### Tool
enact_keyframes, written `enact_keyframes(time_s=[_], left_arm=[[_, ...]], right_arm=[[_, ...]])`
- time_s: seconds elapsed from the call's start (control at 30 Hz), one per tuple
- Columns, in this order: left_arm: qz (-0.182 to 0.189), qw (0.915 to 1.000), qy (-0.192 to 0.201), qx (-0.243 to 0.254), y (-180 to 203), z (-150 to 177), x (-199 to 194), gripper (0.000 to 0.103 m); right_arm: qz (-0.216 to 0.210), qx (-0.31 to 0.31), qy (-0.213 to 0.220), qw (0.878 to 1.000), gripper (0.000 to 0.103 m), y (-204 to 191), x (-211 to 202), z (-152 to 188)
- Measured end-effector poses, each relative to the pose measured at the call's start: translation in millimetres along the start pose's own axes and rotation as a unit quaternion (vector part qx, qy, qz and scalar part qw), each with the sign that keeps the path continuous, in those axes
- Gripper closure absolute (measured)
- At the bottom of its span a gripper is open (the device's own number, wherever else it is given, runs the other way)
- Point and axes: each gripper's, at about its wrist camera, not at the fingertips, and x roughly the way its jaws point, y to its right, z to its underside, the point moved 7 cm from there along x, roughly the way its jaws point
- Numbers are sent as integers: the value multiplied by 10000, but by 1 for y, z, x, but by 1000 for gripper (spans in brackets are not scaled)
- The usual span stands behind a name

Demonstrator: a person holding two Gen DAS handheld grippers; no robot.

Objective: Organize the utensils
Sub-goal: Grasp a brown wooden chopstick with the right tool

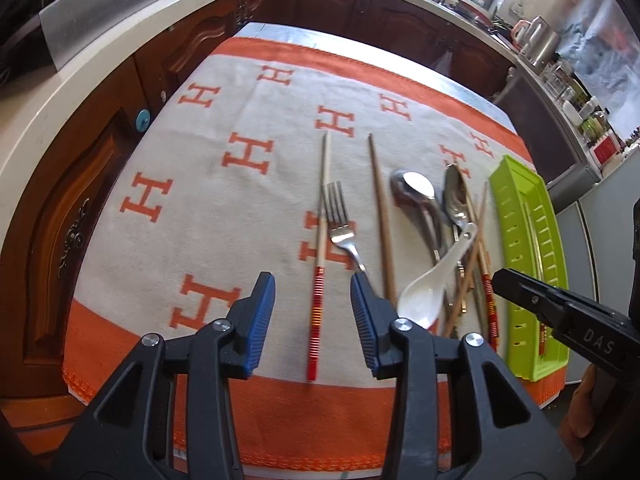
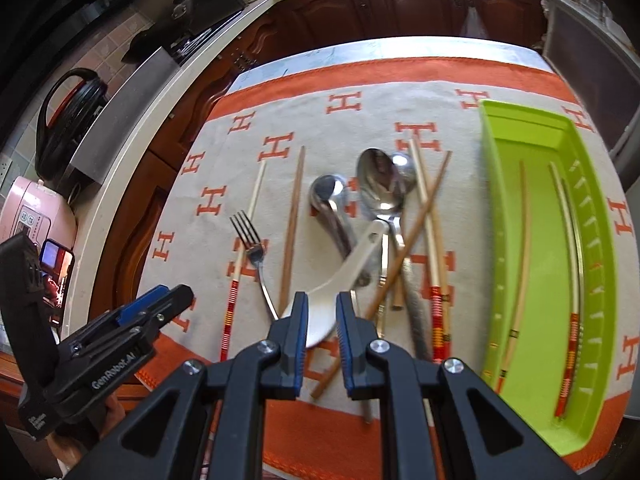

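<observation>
Utensils lie on an orange-and-grey cloth point(image 1: 240, 184). My left gripper point(image 1: 313, 300) is open, its fingers on either side of a red-banded chopstick point(image 1: 316, 312); a fork point(image 1: 340, 224) lies beside it. My right gripper point(image 2: 322, 322) is open and empty over the bowl of a white ceramic spoon point(image 2: 344, 264). That spoon point(image 1: 430, 288) rests on a pile of metal spoons point(image 2: 380, 188) and chopsticks point(image 2: 430, 240). A brown chopstick point(image 2: 291, 220) lies apart. A green tray point(image 2: 516, 132) at the right holds three chopsticks point(image 2: 522, 248).
Wooden kitchen cabinets point(image 1: 80, 208) and a pale countertop point(image 1: 52, 96) wrap around the table's left and far sides. A kettle point(image 2: 68, 116) and pink appliance point(image 2: 32, 212) stand on the counter at left. The tray point(image 1: 516, 208) sits by the table's right edge.
</observation>
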Motion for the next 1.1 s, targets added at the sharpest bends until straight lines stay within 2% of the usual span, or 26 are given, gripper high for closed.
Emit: enact_keyframes(time_s=[0.17, 0.4, 0.6, 0.73, 0.87, 0.97, 1.1], left_arm=[[3, 9997, -228, 20, -6, 6, 24, 67], [-27, 9989, -382, 260, 3, 9, 49, 67], [-61, 9985, -467, 280, 4, 9, 61, 67], [-59, 9985, -481, 248, 1, 6, 65, 67], [-100, 9984, -483, 272, 2, 3, 68, 67], [-183, 9981, -479, 343, 5, 2, 70, 67], [-322, 9975, -483, 403, 9, 0, 72, 67]], right_arm=[[-141, -14, -258, 9996, 89, -15, 31, -12], [-60, -39, -544, 9985, 89, -23, 73, -23], [171, -208, -681, 9973, 89, -28, 97, -26], [495, -580, -516, 9958, 89, -35, 101, -27], [735, -810, -401, 9932, 95, -37, 100, -28], [598, -615, -354, 9957, 96, -33, 99, -30], [151, -234, -307, 9991, 96, -25, 93, -30]])
